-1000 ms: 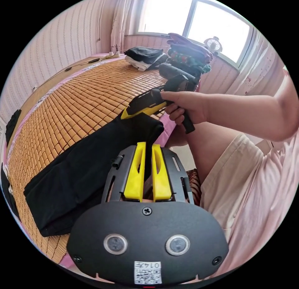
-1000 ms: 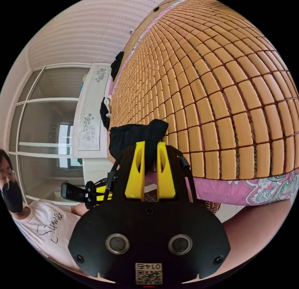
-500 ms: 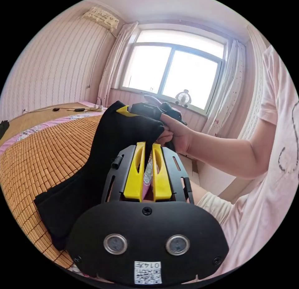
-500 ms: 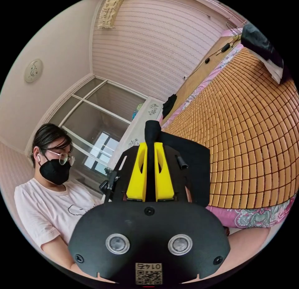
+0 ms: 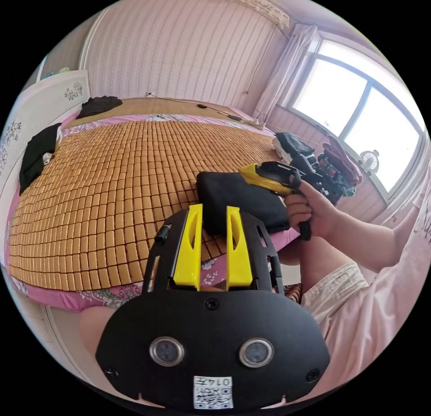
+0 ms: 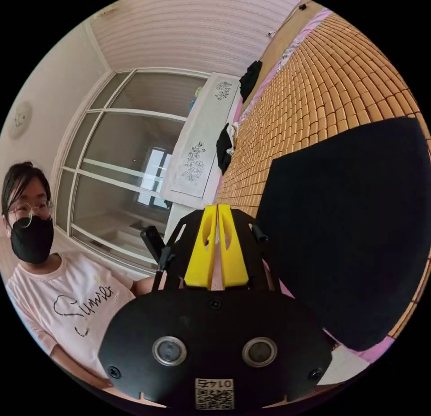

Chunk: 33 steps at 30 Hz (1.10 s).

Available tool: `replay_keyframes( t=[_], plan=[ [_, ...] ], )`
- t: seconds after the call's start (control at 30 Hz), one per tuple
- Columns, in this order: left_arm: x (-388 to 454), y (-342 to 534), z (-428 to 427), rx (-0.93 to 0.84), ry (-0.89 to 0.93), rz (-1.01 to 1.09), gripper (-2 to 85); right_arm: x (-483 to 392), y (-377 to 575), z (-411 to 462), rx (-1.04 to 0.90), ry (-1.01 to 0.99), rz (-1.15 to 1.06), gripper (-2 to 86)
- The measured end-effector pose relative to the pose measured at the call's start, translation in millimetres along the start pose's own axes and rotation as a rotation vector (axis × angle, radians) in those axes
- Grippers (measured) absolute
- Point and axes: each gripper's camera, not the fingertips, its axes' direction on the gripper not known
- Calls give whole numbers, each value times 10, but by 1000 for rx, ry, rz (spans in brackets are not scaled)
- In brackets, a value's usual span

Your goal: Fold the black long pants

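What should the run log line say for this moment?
pants: black pants folded, flat on bamboo mat | left gripper: open, empty | right gripper: shut, empty

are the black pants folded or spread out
Folded: the black pants lie as a compact rectangle on the bamboo mat, free of both claws.

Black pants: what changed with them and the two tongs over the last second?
Both tongs were clamped on the black pants, lifting one end up and over. Now the pants lie on the bamboo mat as a compact folded bundle. The left tongs have let go and stand open; the right tongs have let go too, jaws together on nothing, beside the bundle. The other clothes piles on the bed look unchanged.
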Motion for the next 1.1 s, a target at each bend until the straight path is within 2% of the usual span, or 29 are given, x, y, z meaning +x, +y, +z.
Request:
replay_keyframes(
  t=[0.2, 0.23, 0.27, 0.33, 0.43, 0.53, 0.63, 0.77, 0.9, 1.1],
  plan=[
    [70, -384, 480, -4, 81, -3, 88, -341, 367, -416, -93, 565, -99, -1],
    [46, -450, 616, -27, 85, -19, 83, -275, 404, -366, -168, 737, -55, -1],
    [26, -478, 696, -53, 96, -24, 79, -190, 435, -317, -211, 782, -35, 1],
    [-81, -561, 1015, -206, 101, -57, 68, -113, 479, -360, -139, 724, 28, 3],
    [-224, -754, 964, -202, 177, -99, 74, -243, 450, -550, -88, 581, 36, 15],
    [-345, -896, 834, -115, 167, -101, 133, -445, 522, -959, 131, 572, -5, 32],
    [-512, -993, 1005, -179, 242, -170, 163, -327, 529, -1258, 221, 644, 98, 105],
    [-569, -1064, 1297, -295, 310, -235, 170, -56, 576, -1419, 275, 453, 251, 153],
    [-510, -1157, 1388, -320, 282, -198, 165, -3, 630, -1265, 231, 287, 255, 133],
    [-524, -1311, 1311, -325, 288, -162, 92, -224, 676, -1277, 259, 174, 253, 73]
  ],
)
